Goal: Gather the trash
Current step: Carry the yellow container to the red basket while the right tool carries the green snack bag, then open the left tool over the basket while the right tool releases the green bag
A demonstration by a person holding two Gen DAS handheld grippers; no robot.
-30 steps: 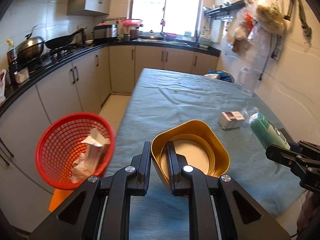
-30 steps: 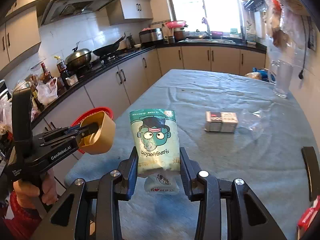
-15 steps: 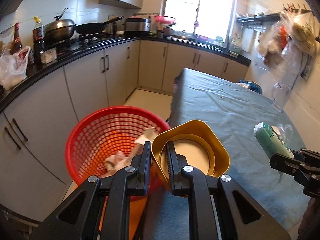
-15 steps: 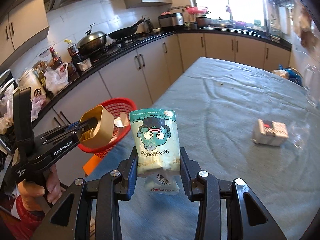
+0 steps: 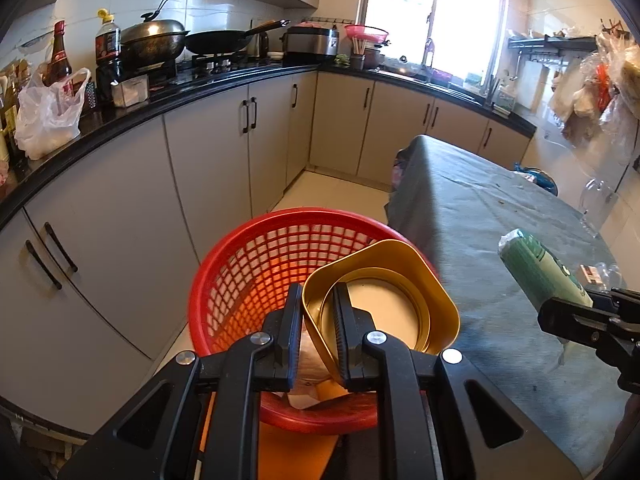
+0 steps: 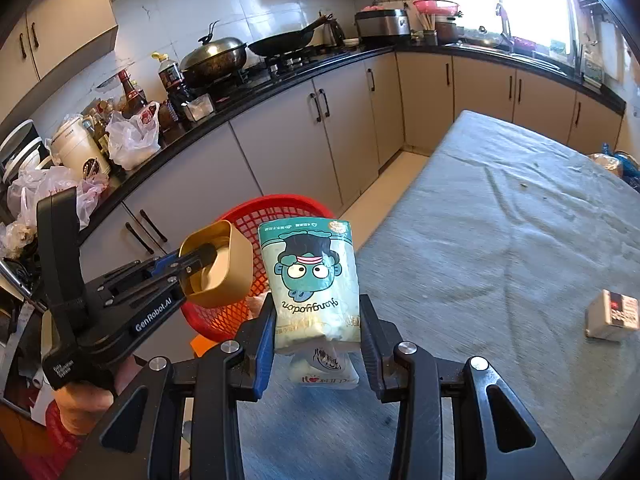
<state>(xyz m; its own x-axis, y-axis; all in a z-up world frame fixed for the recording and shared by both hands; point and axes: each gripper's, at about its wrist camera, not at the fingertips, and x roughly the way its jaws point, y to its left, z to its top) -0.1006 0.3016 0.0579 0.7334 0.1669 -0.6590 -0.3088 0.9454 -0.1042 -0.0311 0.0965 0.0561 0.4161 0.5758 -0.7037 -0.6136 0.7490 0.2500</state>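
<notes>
I've got the gold tin [image 5: 380,300] pinched by its wall, my left gripper [image 5: 318,312] with its fingers closed right down, hanging over the red basket [image 5: 248,264]. My right gripper [image 6: 318,316] grips the green snack pouch [image 6: 310,276], fingers part open on its sides, out above the surface [image 6: 500,240] edge beside the basket. Risk: that thin rim grip lets the tin swing and drop outside, or the two grippers knock together at the basket. The pouch's long axis runs along the fingers, printed face toward the camera.

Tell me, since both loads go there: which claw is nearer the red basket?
Left. The left claw, holding the gold tin, hangs over the red basket; the right claw, gripping the snack bag, is beside it over the table.
</notes>
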